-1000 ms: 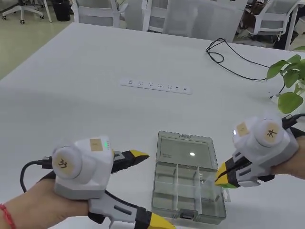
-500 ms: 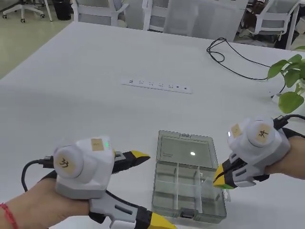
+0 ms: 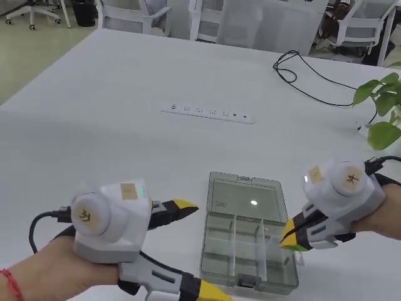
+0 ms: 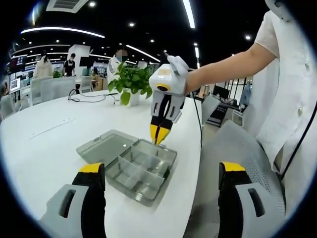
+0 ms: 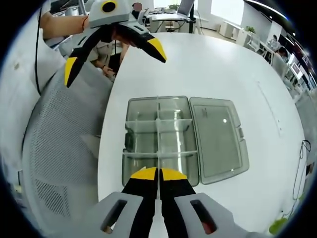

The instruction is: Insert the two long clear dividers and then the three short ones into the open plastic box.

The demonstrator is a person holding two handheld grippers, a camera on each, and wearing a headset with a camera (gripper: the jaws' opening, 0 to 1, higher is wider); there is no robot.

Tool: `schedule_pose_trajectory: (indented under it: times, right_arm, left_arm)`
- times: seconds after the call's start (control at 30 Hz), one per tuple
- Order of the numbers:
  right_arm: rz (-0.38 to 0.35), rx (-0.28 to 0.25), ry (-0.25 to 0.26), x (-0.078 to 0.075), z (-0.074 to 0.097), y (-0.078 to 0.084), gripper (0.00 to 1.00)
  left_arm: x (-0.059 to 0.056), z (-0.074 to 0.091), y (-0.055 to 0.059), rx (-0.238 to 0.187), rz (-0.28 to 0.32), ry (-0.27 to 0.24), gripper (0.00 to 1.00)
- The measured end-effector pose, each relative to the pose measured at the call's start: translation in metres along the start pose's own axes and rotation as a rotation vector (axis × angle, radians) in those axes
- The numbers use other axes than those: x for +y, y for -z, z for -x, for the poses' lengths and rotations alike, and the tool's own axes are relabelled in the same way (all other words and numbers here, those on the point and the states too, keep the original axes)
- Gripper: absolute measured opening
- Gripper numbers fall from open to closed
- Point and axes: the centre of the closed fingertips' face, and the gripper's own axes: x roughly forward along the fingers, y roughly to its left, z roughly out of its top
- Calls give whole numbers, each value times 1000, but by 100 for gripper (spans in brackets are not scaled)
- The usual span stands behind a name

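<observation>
Head view: the open plastic box (image 3: 247, 241) lies on the tabletop (image 3: 125, 94), clear dividers (image 3: 233, 241) standing inside. Left gripper view: the left hand-held gripper (image 4: 161, 168) has its jaws spread wide. Right gripper view: the right hand-held gripper (image 5: 158, 174) has its jaws pressed together over the box's edge.

R gripper (image 5: 158, 174) jaws pressed together, tips just over near wall of box (image 5: 126, 144). Clear dividers (image 5: 157, 124) sit inside, lid (image 5: 218, 139) flat to gripper's right. L gripper (image 5: 114, 59) ahead-left, jaws spread wide.

A white table (image 3: 113, 88) bears a power strip (image 3: 213, 113) at twelve o'clock, office chairs (image 3: 125, 17) beyond at eleven, a plant (image 3: 382, 106) at three.
</observation>
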Motion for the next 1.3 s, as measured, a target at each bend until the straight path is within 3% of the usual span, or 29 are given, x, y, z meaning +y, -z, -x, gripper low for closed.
schedule_pose_trajectory:
  times: [0.47,1.3]
  right_arm:
    - [22,-16,3,-1,-10,3,3]
    - [16,17,20,-1,-31,14,3]
  left_arm:
    - [0,1,1,1,2,-2,98]
    - [2,2,3,4,9,-7,97]
